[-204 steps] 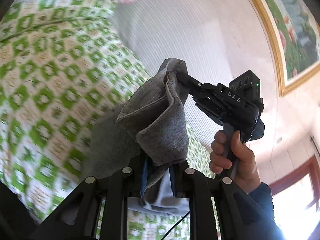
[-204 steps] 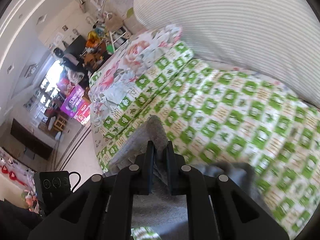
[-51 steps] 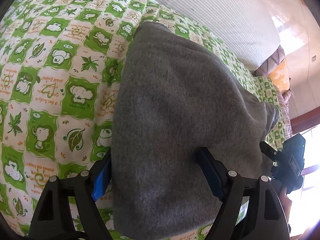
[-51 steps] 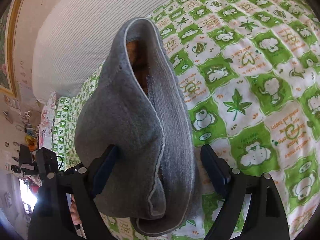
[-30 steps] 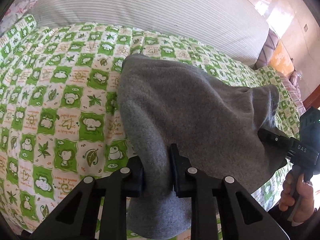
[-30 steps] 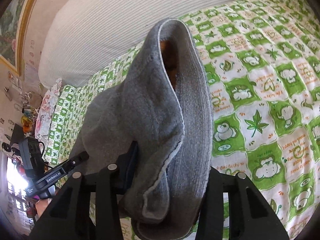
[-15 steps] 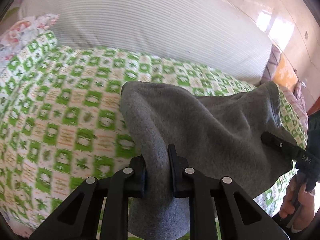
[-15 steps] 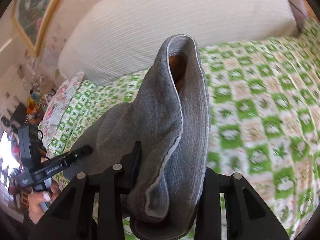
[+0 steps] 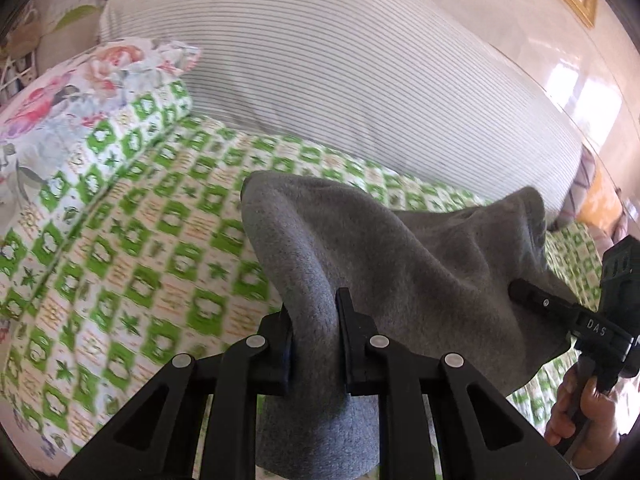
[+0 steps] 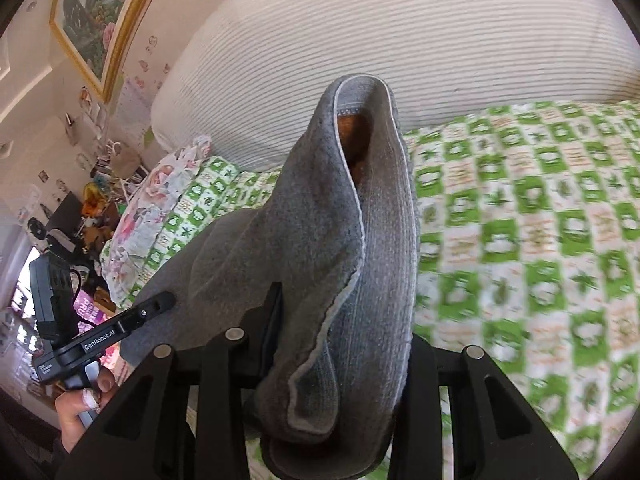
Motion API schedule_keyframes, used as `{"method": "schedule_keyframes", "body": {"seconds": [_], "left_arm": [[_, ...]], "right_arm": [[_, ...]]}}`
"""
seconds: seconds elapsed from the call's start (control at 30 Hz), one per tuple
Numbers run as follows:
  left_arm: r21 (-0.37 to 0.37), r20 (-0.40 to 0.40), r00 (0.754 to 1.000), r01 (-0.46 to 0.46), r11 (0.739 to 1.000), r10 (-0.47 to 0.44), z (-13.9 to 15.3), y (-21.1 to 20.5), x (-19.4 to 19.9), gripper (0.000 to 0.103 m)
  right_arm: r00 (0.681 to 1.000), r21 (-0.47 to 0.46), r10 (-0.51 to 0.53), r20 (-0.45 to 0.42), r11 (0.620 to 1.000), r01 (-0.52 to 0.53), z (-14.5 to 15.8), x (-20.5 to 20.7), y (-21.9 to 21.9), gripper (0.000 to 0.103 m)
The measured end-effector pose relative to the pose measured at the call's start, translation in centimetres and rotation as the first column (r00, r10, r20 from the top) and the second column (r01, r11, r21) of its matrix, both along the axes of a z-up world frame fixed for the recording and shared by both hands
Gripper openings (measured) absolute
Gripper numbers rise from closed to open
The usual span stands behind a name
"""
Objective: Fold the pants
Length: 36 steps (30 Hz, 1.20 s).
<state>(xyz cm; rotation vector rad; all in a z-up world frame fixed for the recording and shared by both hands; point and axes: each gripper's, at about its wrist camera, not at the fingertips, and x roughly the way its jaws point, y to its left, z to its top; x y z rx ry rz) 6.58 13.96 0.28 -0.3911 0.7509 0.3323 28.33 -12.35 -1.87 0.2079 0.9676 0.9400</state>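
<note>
Grey fleece pants [image 9: 400,264], folded into a thick bundle, hang in the air above the bed between both grippers. My left gripper [image 9: 314,320] is shut on one folded edge, its pads pinching the cloth. In the right wrist view my right gripper [image 10: 344,328] is shut on the thick waistband end of the pants [image 10: 280,240], where an orange lining shows inside the opening. The right gripper [image 9: 520,292] also shows at the far right of the left wrist view, held by a hand [image 9: 580,412]. The left gripper [image 10: 166,300] appears low on the left.
A bed with a green and white checked sheet [image 9: 140,260] lies under the pants. A big striped white pillow [image 9: 360,80] runs along the back. A floral pillow [image 9: 80,80] lies at the left. A framed painting [image 10: 100,8] hangs above a cluttered room corner [image 10: 92,200].
Both grippers, open around the pants earlier, have shut on them. Over the last second they lifted the bundle off the sheet and carried it across the bed, with the views tilting up toward the pillow.
</note>
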Motion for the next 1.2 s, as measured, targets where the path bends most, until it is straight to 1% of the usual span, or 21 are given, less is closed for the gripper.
{"method": "schedule_keyframes", "body": {"seconds": [0.07, 0.13, 0.27, 0.53, 0.83, 1.2], "left_arm": [[0.003, -0.001, 1.000, -0.017, 1.000, 0.017, 0.0, 0.9, 0.5, 0.017], [0.004, 0.001, 1.000, -0.030, 1.000, 0.030, 0.0, 1.9, 0.8, 0.017], [0.015, 0.007, 0.999, -0.042, 0.999, 0.042, 0.1, 3.3, 1.5, 0.017], [0.032, 0.006, 0.999, -0.047, 0.998, 0.047, 0.0, 5.1, 3.3, 0.017], [0.017, -0.028, 0.999, -0.044, 0.999, 0.045, -1.9, 6.5, 5.5, 0.017], [-0.020, -0.069, 0.997, -0.047, 0.999, 0.046, -5.1, 6.4, 4.3, 0.017]], "right_arm": [[1.000, 0.007, 0.014, -0.022, 1.000, -0.013, -0.5, 0.6, 1.3, 0.037], [0.999, 0.002, 0.024, -0.025, 1.000, -0.024, -0.7, 1.1, 2.4, 0.037], [0.999, -0.003, 0.039, -0.016, 0.999, -0.039, -0.5, 2.1, 4.4, 0.037], [0.999, -0.010, 0.044, 0.003, 0.999, -0.044, -0.3, 4.2, 6.5, 0.037], [0.999, -0.042, 0.041, -0.029, 0.998, -0.042, -2.1, 6.8, 7.9, 0.037], [0.995, -0.080, 0.049, -0.082, 0.995, -0.056, -5.3, 8.0, 8.0, 0.037]]}}
